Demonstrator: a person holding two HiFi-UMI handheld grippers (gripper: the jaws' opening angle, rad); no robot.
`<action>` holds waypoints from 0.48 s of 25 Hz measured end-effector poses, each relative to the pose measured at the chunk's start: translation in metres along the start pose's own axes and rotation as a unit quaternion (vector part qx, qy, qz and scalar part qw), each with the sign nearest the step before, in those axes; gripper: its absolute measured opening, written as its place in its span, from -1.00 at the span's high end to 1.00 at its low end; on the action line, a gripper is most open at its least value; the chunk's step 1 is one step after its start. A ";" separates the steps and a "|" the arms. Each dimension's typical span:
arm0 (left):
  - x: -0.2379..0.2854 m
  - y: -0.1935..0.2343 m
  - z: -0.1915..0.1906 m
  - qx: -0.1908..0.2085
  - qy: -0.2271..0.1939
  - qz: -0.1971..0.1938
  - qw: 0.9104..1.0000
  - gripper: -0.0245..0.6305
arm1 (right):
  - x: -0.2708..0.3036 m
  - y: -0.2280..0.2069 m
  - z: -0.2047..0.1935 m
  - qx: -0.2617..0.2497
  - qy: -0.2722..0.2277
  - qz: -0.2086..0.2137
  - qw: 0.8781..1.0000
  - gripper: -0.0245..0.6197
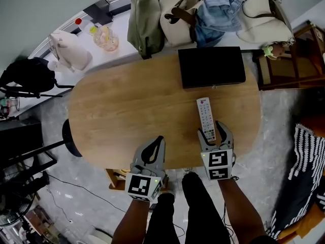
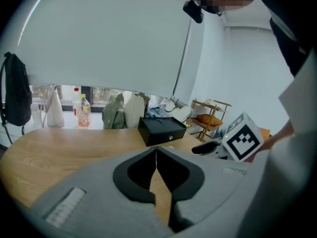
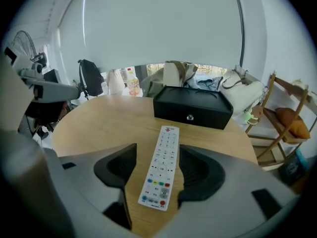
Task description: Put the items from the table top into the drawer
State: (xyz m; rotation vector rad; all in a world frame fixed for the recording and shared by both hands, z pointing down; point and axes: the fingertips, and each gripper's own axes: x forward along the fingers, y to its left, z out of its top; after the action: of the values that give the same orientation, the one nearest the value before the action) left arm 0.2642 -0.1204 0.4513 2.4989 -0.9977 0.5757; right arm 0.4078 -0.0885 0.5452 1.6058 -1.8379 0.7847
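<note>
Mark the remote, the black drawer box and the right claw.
remote (image 1: 206, 119): head view, middle of its keypad.
black drawer box (image 1: 211, 66): head view, centre of its top.
right claw (image 1: 209, 127): head view, midway between its open fingertips, over the remote.

An oval wooden table (image 1: 127, 111) stands on grey marbled floor (image 1: 277, 161) beside a white sill (image 1: 119, 57) piled with bags (image 1: 144, 19), under a pale drawn blind (image 3: 158, 29), a wooden rack (image 1: 289, 67) nearby.

remote (image 1: 205, 117): white, with blue, green and red buttons I can see
table (image 1: 127, 111): light wood grain
drawer box (image 1: 212, 66): plain black
</note>
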 end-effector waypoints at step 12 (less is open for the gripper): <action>-0.013 0.021 -0.023 -0.010 0.016 0.025 1.000 0.87 | 0.057 -0.015 -0.029 0.004 0.070 -0.003 0.998 0.09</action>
State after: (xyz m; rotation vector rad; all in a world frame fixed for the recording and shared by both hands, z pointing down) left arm 0.2354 -0.1163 0.4679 2.4449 -1.0500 0.6157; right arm 0.4167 -0.1060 0.6081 1.5199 -1.7319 0.8793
